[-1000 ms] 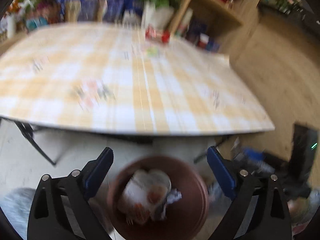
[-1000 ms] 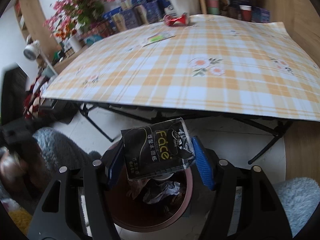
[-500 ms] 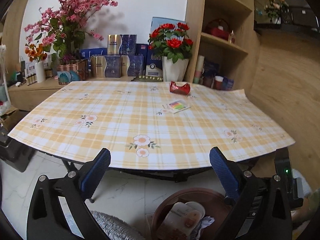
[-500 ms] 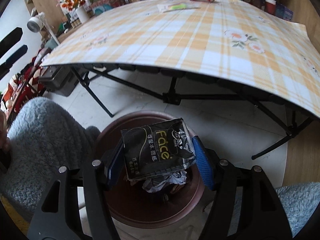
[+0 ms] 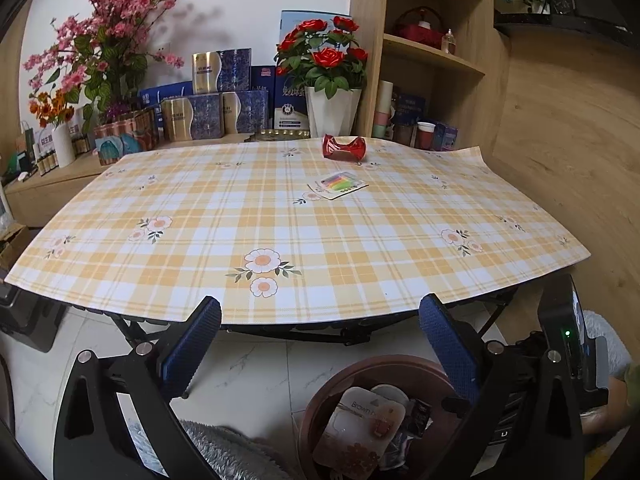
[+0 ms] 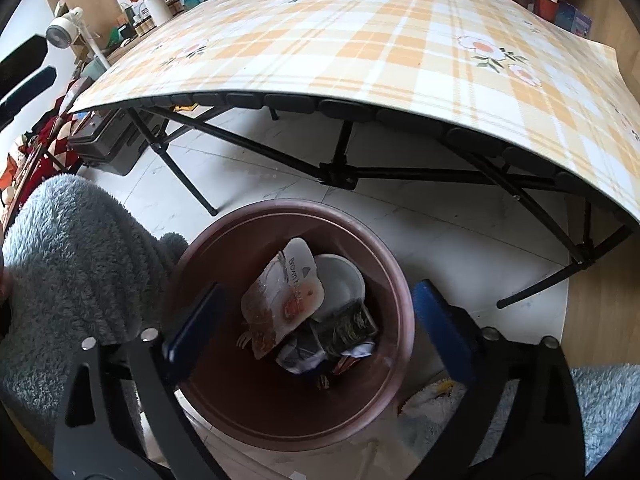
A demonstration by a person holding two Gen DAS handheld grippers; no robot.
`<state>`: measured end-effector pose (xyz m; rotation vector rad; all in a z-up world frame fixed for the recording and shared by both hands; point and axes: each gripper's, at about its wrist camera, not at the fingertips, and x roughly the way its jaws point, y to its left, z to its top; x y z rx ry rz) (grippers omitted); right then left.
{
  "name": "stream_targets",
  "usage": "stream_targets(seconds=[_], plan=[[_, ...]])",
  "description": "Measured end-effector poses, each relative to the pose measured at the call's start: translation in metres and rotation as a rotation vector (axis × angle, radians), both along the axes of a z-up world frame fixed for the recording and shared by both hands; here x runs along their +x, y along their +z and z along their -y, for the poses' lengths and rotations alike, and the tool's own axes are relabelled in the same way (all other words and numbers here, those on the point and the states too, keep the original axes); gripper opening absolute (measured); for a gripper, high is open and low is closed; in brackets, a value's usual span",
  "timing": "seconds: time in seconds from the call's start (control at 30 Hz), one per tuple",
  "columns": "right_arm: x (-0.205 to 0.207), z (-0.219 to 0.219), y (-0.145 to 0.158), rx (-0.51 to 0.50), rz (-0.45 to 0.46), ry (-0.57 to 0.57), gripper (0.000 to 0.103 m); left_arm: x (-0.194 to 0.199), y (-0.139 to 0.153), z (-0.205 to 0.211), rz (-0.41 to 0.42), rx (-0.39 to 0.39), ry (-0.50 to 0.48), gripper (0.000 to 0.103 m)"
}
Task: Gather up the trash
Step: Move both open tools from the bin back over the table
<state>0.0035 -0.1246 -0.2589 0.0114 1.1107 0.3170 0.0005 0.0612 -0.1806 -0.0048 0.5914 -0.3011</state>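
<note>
Since a second ago the black glossy tissue packet has left my right gripper [image 6: 316, 320]: it was clamped between the blue pads then, and now it lies crumpled in the round maroon plastic bin [image 6: 400, 304], low centre of the right wrist view, just below a beige printed snack wrapper [image 6: 284, 300] and a white round lid [image 6: 344, 284]. My right jaws are opening, spread wide above the bin's mouth with nothing between them. My left wrist view, blurred and aimed down into the bin a second ago, now looks level across the table.

In the left wrist view, going from the left: pink blossom branches [image 5: 116, 28] stand at the upper left, then glossy blue and gold boxes [image 5: 216, 96], then red roses in a white faceted vase [image 5: 328, 80]. On the smooth orange-and-white checked tablecloth [image 5: 280, 216], printed with daisies, a crushed red metal can [image 5: 345, 147] lies on its side at upper centre, and a flat white card with coloured stripes [image 5: 338, 185] lies just in front of it. My left gripper [image 5: 320, 344] is empty, its textured blue pads far apart. The bin sits at lower right of that frame, wrappers heaped inside. Grey fleecy fabric [image 6: 76, 264] fills the left of the right wrist view.
</note>
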Motion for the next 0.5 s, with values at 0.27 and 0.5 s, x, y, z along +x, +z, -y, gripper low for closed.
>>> stream_targets(seconds=[0.27,0.5], plan=[[0.002,0.019,0.015,0.010,0.068,-0.097,0.097,0.004,-0.001,-0.005,-0.019,-0.019,0.022,0.097],[0.003,0.041,0.034,0.063,0.135,-0.200,0.097,0.007,-0.003,-0.004,-0.033,-0.038,0.002,0.097]])
